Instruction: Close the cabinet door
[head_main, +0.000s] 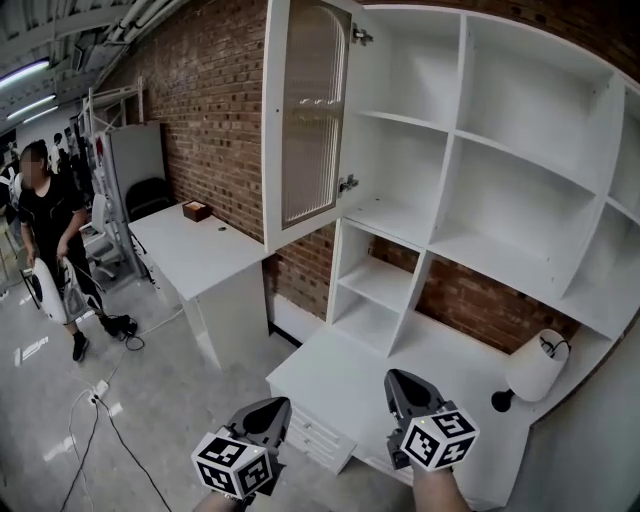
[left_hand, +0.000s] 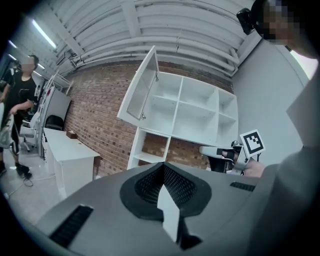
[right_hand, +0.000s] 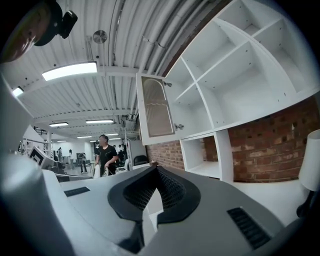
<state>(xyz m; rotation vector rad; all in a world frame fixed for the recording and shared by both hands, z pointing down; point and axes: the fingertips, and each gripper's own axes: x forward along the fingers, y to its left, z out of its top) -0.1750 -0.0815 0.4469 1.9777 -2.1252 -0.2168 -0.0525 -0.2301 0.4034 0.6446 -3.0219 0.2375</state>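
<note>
The cabinet door (head_main: 305, 120), white with a ribbed glass panel, stands swung open at the upper left corner of the white shelf unit (head_main: 470, 190). It also shows in the left gripper view as the door (left_hand: 141, 87) and in the right gripper view as the door (right_hand: 156, 107). My left gripper (head_main: 264, 408) and right gripper (head_main: 400, 380) are low in the head view, well below and short of the door, both shut and holding nothing. Left jaws (left_hand: 163, 165) meet at a point. Right jaws (right_hand: 156, 168) do too. The right gripper (left_hand: 220, 151) shows beside the left.
A low white counter with drawers (head_main: 330, 390) lies right under my grippers. A white lamp (head_main: 535, 368) stands on it at the right. A white desk (head_main: 195, 250) with a small brown box (head_main: 196, 210) runs along the brick wall. A person (head_main: 50, 230) stands far left; cables (head_main: 95, 395) cross the floor.
</note>
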